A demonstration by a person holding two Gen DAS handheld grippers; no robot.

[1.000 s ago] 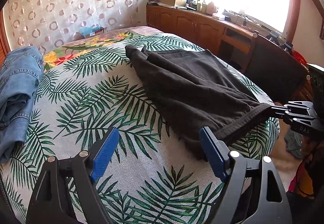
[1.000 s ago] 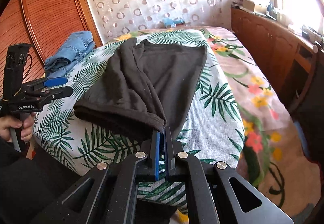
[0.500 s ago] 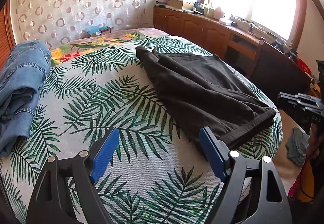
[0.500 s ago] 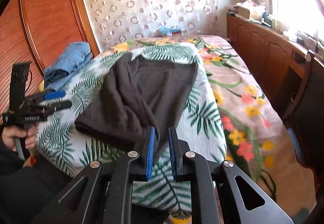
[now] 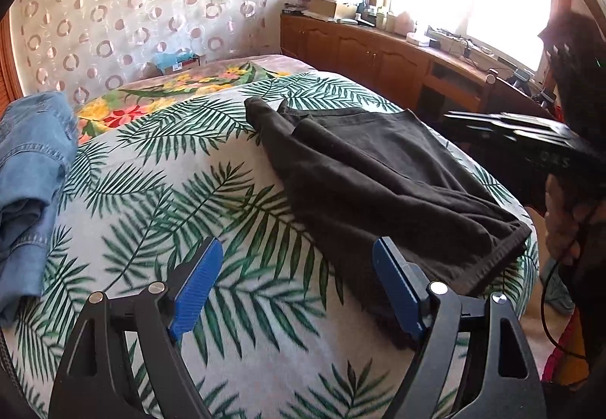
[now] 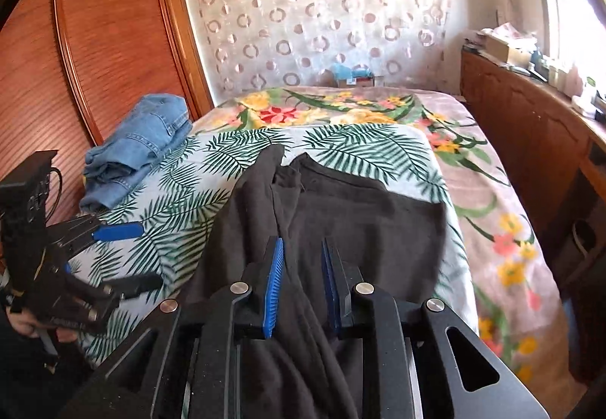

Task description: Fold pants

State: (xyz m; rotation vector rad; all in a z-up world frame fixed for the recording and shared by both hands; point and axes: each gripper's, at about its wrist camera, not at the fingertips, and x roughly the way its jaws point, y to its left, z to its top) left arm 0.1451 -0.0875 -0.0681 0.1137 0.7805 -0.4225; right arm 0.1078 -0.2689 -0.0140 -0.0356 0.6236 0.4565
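Hovering both tongs over the black pants (image 5: 378, 176) on the bed (image 5: 159, 199)

My left tongs (image 5: 295, 286) gape wide above the leaf-print cover, holding nothing. My right tongs (image 6: 301, 279) have just been opening to a narrow gap; dark cloth shows between the pads, unpinched. Folded jeans (image 6: 140, 142) lie well apart.
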